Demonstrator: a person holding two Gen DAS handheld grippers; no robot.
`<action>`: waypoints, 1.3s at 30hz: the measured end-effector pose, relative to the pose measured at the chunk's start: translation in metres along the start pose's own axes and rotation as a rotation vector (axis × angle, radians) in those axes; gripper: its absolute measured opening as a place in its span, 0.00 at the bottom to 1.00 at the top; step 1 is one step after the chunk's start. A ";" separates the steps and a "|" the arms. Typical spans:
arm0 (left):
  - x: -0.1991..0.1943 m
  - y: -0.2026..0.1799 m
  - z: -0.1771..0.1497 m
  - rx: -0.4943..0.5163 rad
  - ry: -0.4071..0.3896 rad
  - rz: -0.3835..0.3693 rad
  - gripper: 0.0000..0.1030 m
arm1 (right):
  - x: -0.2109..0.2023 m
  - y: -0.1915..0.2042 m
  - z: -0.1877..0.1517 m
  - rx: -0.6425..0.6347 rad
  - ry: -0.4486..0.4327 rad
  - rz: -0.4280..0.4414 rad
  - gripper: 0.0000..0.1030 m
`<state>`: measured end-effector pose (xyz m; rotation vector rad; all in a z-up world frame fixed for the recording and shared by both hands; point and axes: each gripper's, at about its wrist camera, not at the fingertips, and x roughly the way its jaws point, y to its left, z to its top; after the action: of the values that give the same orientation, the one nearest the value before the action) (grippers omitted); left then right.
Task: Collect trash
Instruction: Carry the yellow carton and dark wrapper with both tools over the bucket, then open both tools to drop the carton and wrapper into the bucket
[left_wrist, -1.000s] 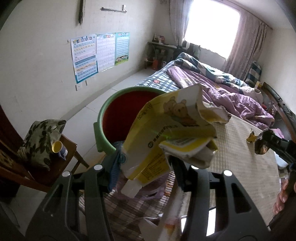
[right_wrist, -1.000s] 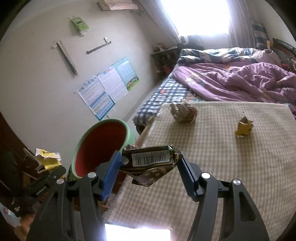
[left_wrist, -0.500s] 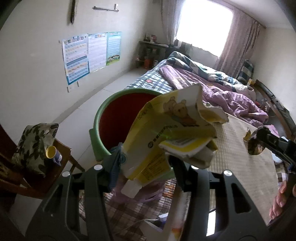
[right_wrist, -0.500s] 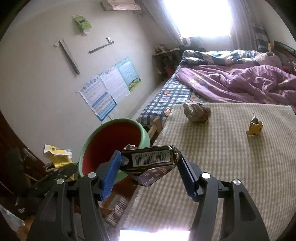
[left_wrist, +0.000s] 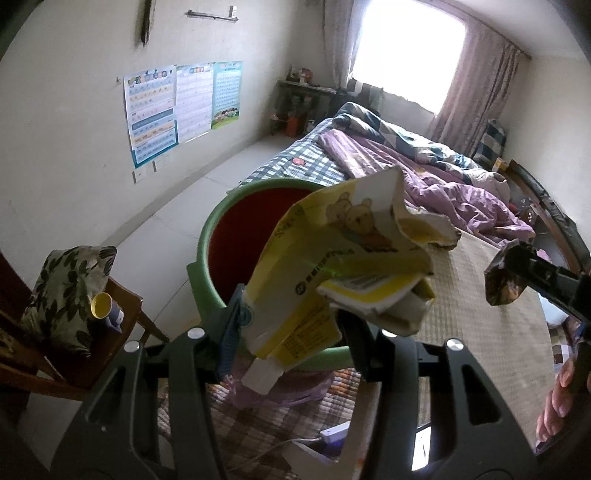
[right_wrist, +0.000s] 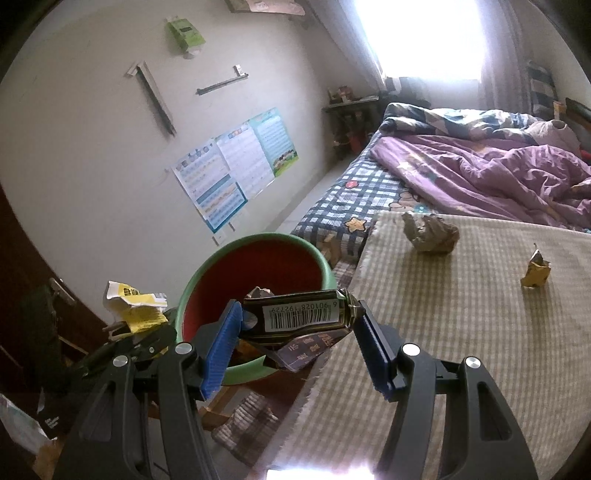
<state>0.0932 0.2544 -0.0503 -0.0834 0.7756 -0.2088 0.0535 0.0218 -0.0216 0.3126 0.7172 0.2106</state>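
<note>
My left gripper (left_wrist: 291, 328) is shut on a crumpled yellow and white carton (left_wrist: 343, 266) with a bear print, held just in front of the green bin (left_wrist: 207, 243) with a red inside. My right gripper (right_wrist: 295, 332) is shut on a crushed dark box with a barcode (right_wrist: 299, 315), at the near rim of the same bin (right_wrist: 258, 240). In the right wrist view the left gripper (right_wrist: 147, 332) with its yellow carton (right_wrist: 135, 304) shows at the left. The right gripper's dark box (left_wrist: 502, 284) appears at the right of the left wrist view.
A crumpled grey-brown paper wad (right_wrist: 430, 232) and a small yellow wrapper (right_wrist: 535, 269) lie on the checked mat (right_wrist: 461, 350). A bed with a purple quilt (right_wrist: 480, 177) stands behind. A wooden chair (left_wrist: 122, 306) with a leaf-print cushion (left_wrist: 66, 291) and a yellow cup (left_wrist: 101, 304) stands left of the bin.
Both grippers have moved closer to the bin with their loads; the bin looms larger, and the right gripper's box now overlaps its rim. Both grips are unchanged.
</note>
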 end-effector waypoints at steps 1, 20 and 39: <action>0.000 0.001 0.000 -0.002 0.000 0.001 0.46 | 0.002 0.002 0.000 -0.007 0.003 0.001 0.59; 0.036 0.002 0.020 0.032 0.044 -0.023 0.46 | 0.051 0.023 0.027 -0.077 0.057 0.049 0.59; 0.066 0.015 0.028 0.011 0.095 0.016 0.46 | 0.097 0.036 0.021 -0.130 0.127 0.053 0.59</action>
<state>0.1610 0.2548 -0.0782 -0.0575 0.8689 -0.2031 0.1362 0.0798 -0.0528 0.1949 0.8174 0.3280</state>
